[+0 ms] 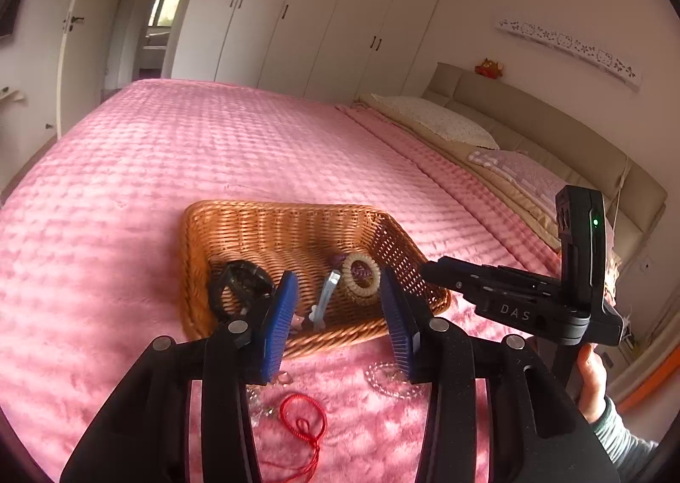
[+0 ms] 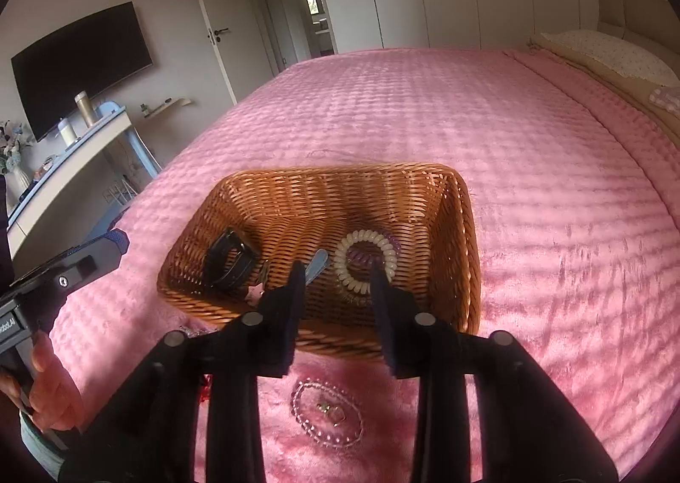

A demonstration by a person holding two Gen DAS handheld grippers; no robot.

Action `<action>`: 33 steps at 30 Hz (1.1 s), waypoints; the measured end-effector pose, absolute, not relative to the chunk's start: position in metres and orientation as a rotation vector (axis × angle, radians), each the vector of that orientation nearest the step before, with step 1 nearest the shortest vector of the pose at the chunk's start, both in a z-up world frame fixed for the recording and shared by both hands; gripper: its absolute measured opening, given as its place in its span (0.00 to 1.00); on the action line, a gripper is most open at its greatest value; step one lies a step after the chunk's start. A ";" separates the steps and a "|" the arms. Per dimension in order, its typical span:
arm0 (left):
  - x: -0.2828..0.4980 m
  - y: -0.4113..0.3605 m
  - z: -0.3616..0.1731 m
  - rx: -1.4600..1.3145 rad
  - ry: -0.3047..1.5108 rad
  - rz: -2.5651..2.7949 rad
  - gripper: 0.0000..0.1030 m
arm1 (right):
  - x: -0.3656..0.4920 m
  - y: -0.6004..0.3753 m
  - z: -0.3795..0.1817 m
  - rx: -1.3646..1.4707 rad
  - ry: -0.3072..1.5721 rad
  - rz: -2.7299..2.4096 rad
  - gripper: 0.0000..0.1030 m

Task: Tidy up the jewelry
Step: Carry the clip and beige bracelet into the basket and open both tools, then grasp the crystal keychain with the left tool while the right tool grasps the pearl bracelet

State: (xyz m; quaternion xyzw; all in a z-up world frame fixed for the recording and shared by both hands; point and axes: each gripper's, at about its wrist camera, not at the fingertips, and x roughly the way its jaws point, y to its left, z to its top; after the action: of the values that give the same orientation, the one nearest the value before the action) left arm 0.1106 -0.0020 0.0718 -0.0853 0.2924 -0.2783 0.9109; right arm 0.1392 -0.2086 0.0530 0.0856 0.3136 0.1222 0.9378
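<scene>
A wicker basket [image 1: 238, 224] [image 2: 463, 228] sits on the pink bedspread. It holds a black watch [image 1: 238, 279] [image 2: 229, 258], a cream spiral hair tie [image 1: 361, 275] [image 2: 365, 260], a purple hair tie beneath it and a blue hair clip [image 1: 329, 292] [image 2: 316, 264]. On the bedspread in front of the basket lie a red string bracelet [image 1: 304, 419], a clear bead bracelet [image 1: 389, 379] [image 2: 327, 415] and small earrings [image 2: 329, 410]. My left gripper [image 1: 338, 321] is open and empty above the basket's near rim. My right gripper [image 2: 338, 304] is open and empty above the near rim.
The pink bedspread [image 1: 212, 151] spreads wide around the basket. Pillows [image 1: 437, 122] and the headboard are at the right. Wardrobes [image 1: 323, 7] stand beyond the bed. A desk [image 2: 63, 156] and a TV [image 2: 80, 62] are at the left.
</scene>
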 end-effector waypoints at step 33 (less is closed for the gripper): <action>0.124 0.049 -0.044 -0.276 0.926 -0.357 0.42 | 0.108 -0.192 -0.055 0.066 0.820 0.169 0.18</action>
State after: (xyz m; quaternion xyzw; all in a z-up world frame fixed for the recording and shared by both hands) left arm 0.1240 0.0494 -0.0444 -0.1318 0.4429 -0.1709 0.8702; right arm 0.1080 -0.1919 -0.0549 0.0322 0.3980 0.0819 0.9132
